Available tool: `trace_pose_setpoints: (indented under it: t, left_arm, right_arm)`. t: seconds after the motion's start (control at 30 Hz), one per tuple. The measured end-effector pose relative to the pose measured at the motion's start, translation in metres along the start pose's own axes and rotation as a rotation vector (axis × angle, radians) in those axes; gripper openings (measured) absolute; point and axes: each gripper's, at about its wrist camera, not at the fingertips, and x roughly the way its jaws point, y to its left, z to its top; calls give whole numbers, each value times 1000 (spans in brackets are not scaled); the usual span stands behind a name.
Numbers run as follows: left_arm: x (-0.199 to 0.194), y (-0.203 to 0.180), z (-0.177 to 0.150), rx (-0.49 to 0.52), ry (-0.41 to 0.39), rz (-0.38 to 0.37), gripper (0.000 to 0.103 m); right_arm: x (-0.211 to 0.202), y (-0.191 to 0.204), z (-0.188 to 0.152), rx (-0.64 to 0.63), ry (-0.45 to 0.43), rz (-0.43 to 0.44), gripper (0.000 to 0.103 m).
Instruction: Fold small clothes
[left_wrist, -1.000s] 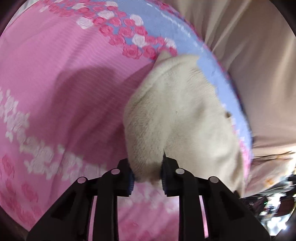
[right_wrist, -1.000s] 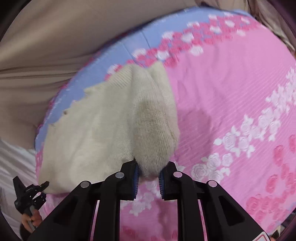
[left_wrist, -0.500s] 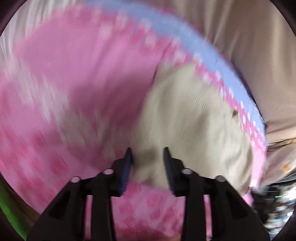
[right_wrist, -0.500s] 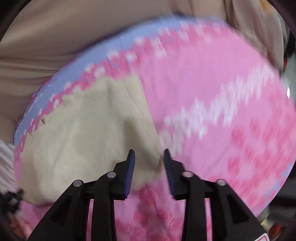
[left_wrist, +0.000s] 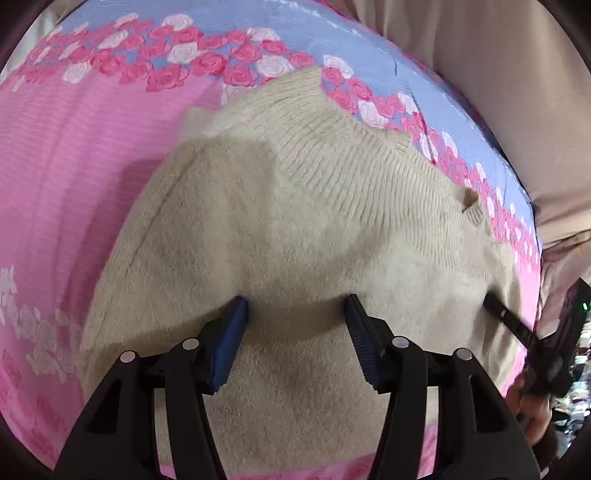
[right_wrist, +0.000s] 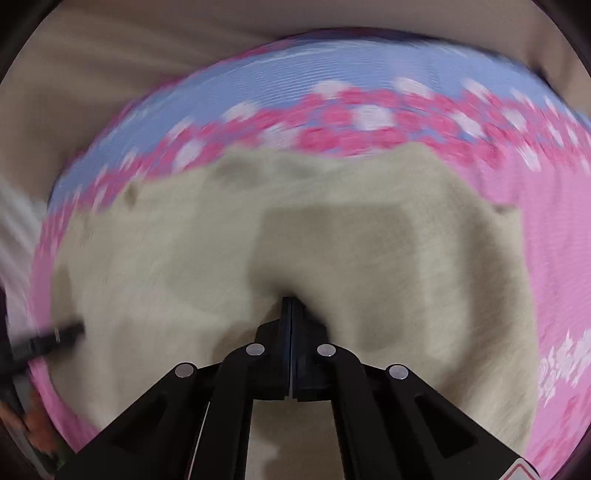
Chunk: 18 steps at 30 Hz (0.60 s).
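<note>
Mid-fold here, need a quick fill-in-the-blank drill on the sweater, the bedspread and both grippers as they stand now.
1. The cream knit sweater lies on a bedspread whose main colour is ____.
2. The left gripper is opening, with ____ pinched between its pads.
3. The right gripper has its jaws fully ____, tips against the sweater.
4. The band along the bedspread's far edge is ____.

Missing words: pink; nothing; shut; blue

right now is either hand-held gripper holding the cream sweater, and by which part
Left hand-held gripper: jaws opening, astride the cream sweater, gripping nothing. Right hand-held gripper: shut, tips in the knit; any pinch cannot be told.
</note>
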Motion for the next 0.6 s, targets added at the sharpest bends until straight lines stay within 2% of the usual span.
trace_pose_setpoints:
  t: [0.07, 0.13, 0.17, 0.23, 0.3, 0.33, 0.37, 0.4, 0.47, 0.53, 0.6]
  left_arm:
    - [-6, 1, 5, -15, -8, -21, 53]
    - [-6, 3, 7, -11, -25, -21, 54]
    - [-5, 5, 8, -9, -19, -24, 54]
    - [-10, 7, 13, -30, -28, -43, 54]
    - [-29, 14, 13, -39, -95, -70, 54]
    - [-42, 15, 20, -37, -144, -72, 61]
    - [-48, 17, 27, -40, -171, -61, 74]
    - [-50, 19, 33, -47, -189, -45, 78]
    - [-44, 29, 53, -75, -195, 19, 78]
    - [-31, 38, 67, -103, -176, 30, 76]
    - [-6, 44, 79, -126, -88, 8, 51]
  right_arm:
    - [-8, 3, -1, -66, -31, -44, 3]
    - [6, 7, -9, -176, 33, -97, 3]
    - [5, 2, -10, -178, 23, -96, 0]
    - [-10, -8, -2, -91, 1, -90, 0]
    - [-36, -18, 10, -31, -90, -121, 25]
    - [-43, -22, 18, -29, -126, -144, 36]
    - [-47, -28, 26, -32, -150, -171, 51]
    - [-44, -36, 35, -36, -152, -197, 53]
    - [-29, -53, 44, -36, -87, -215, 53]
    - [-5, -68, 46, -7, -20, -244, 50]
    - [3, -73, 41, 26, 3, -160, 7]
